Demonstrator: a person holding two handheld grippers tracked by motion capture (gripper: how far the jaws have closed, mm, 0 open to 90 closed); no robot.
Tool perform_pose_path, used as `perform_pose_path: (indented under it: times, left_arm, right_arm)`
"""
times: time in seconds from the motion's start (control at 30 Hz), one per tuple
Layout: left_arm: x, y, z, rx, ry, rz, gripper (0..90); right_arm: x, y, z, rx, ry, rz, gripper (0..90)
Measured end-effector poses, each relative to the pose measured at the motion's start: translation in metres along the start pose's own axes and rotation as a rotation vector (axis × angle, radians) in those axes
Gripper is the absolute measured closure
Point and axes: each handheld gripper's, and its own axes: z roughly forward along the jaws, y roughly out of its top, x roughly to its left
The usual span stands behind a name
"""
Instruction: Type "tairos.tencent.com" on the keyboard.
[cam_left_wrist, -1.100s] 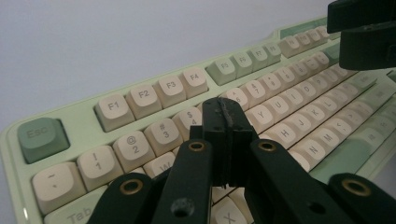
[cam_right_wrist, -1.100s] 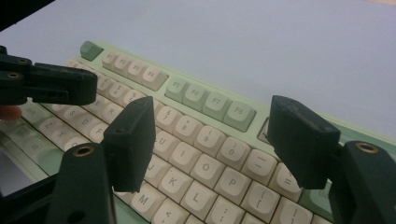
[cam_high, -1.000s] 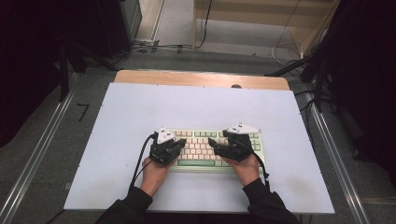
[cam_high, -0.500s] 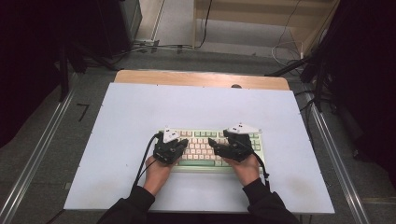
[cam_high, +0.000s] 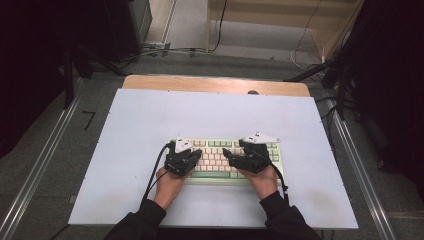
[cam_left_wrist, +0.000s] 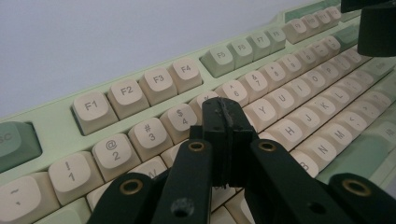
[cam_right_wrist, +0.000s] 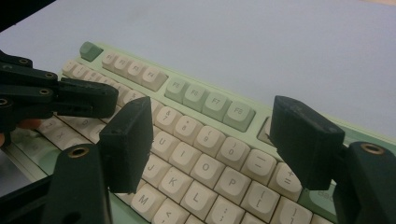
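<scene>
Pale counter (cam_high: 130, 150) carries the green keyboard (cam_high: 220, 150) near its front edge. Left tool (cam_left_wrist: 227, 122) sits clenched over the number row, while right tool (cam_right_wrist: 212, 140), spread wide, hovers unchanged above the keys, nothing gripped.

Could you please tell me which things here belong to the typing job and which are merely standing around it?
In the job:
- keyboard, cream and green keys
- left gripper, jaws shut, tips over the keys near 5
- right gripper, jaws open above the keys

Just about:
- white table mat
- cables on the floor
- wooden shelf
</scene>
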Motion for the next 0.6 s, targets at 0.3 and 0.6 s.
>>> perform_pose_path:
  times: [0.3, 0.6]
  left_arm:
    - [-0.0002, 0.0, 0.0001, 0.002, -0.002, 0.002, 90.0]
    - [0.0003, -0.0008, 0.0014, 0.013, -0.007, -0.012, 90.0]
  right_arm:
    - [0.0002, -0.0002, 0.0004, 0.001, -0.001, -0.005, 28.8]
    - [0.0001, -0.0006, 0.0008, 0.003, -0.002, -0.006, 28.8]
